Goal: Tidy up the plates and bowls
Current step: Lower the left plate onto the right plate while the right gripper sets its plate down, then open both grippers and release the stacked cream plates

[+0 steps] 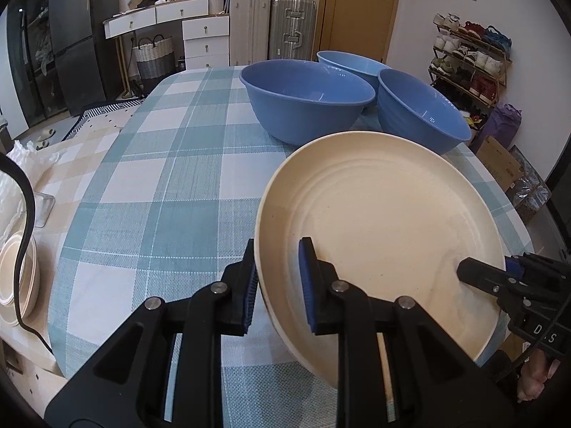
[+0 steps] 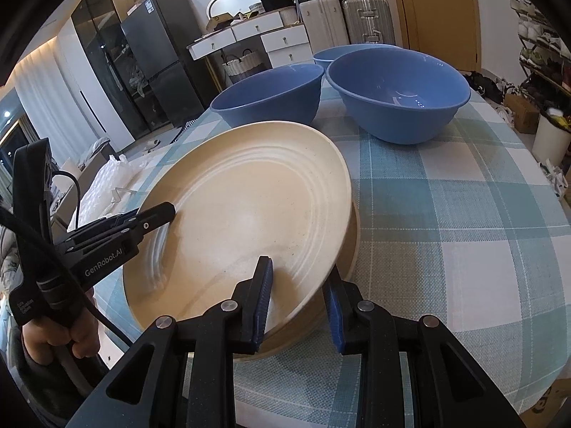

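Cream plate (image 1: 385, 221) held tilted above the checked table (image 1: 160, 185), near three blue bowls (image 1: 307, 100), both grippers (image 1: 278, 285) (image 2: 298, 306) clamped on opposite rims; judged stiff, smooth, breakable, so rim grips suit

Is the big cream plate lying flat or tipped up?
Tipped. The cream plate slants, its far edge raised off the checked tablecloth; both grippers clamp its rim.

I count three blue bowls (image 1: 307, 101) (image 1: 351, 62) (image 1: 423, 110) beyond my grippers, one cream plate (image 1: 385, 228) between them, and two suitcases (image 1: 249, 28) (image 1: 292, 28) far ahead by the wall.
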